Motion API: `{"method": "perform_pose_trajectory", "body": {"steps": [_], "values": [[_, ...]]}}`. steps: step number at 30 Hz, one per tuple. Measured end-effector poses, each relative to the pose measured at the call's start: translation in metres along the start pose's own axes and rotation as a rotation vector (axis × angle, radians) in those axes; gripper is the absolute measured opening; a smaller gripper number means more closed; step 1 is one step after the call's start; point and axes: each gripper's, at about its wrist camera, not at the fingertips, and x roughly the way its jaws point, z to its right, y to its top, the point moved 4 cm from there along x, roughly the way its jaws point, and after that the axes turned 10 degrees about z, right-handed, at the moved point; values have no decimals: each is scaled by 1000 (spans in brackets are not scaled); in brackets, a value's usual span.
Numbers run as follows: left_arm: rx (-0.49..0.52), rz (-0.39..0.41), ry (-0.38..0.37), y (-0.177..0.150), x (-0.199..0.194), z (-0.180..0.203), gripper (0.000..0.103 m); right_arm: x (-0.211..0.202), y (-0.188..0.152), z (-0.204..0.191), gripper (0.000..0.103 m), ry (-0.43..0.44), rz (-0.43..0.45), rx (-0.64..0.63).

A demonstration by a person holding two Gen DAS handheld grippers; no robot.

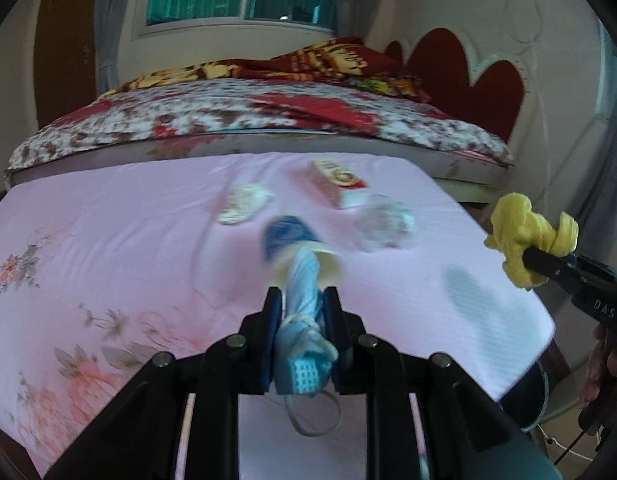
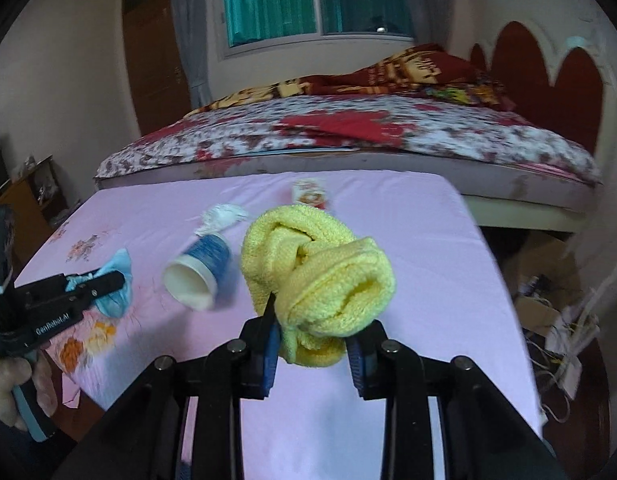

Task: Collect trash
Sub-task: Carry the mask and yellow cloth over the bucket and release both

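My left gripper (image 1: 302, 304) is shut on a crumpled light blue face mask (image 1: 302, 320), held above the pink tablecloth (image 1: 108, 240); it also shows in the right wrist view (image 2: 116, 280). My right gripper (image 2: 312, 332) is shut on a bunched yellow cloth (image 2: 316, 272), seen at the right in the left wrist view (image 1: 524, 236). A blue and white paper cup (image 2: 200, 268) lies on its side on the table. A white crumpled tissue (image 2: 222, 216), a red and white carton (image 1: 336, 184) and a clear crumpled wrapper (image 1: 384, 222) lie further back.
A bed (image 2: 348, 132) with a red floral cover stands right behind the table. A red heart headboard (image 2: 548, 80) is at the right wall. Boxes and cables (image 2: 556, 312) clutter the floor to the table's right. A brown door (image 2: 152, 48) is at the back left.
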Motion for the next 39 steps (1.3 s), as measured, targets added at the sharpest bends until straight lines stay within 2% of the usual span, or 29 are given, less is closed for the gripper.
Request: {"method": "perform_pose_trajectory", "body": {"steps": [11,17,23,29,39], "values": [[82,4,-153,-14,-25,109,22,-112,-44,72,31,-135,28,13],[124,-9,-212,-23,-29,155,22,-155,-67,115,31,-210,30,42],[170,-12,-250,-33,-34,193,22,-179,-97,154,31,-266,26,115],[199,-32,-293,-44,-32,226,22,-197,-108,171,31,-288,33,144],[263,-83,-417,-72,-27,293,22,-217,-143,202,31,-347,-12,190]]}}
